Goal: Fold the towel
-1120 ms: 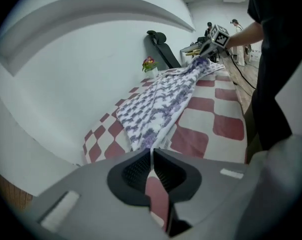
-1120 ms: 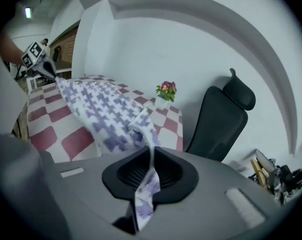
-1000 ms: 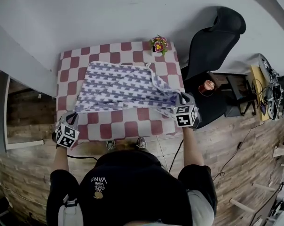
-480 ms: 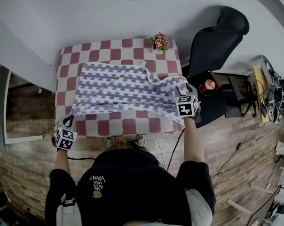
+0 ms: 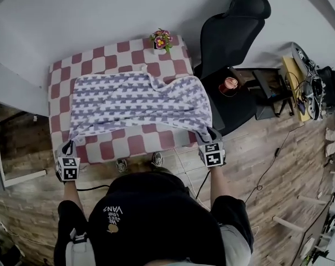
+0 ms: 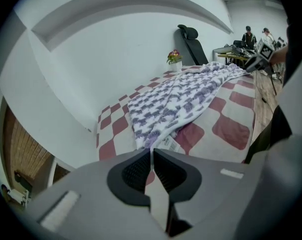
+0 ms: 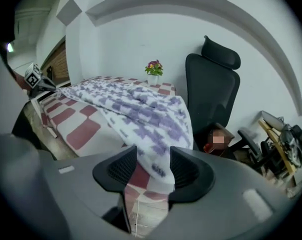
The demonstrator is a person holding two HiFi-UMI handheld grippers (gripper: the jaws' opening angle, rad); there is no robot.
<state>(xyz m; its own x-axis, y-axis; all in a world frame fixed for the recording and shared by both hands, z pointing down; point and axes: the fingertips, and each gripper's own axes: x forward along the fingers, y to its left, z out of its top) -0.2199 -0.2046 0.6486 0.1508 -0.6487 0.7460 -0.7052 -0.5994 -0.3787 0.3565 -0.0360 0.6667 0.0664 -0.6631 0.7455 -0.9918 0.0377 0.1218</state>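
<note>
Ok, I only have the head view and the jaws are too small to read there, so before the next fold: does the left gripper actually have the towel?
Observer: Yes. In the left gripper view the left gripper is shut on a corner of the towel, right beside its sewn-in label.
Operator: And the right one?
Observer: The right gripper is open. The towel's other near corner lies loose between its jaws at the table edge, not pinched.
</note>
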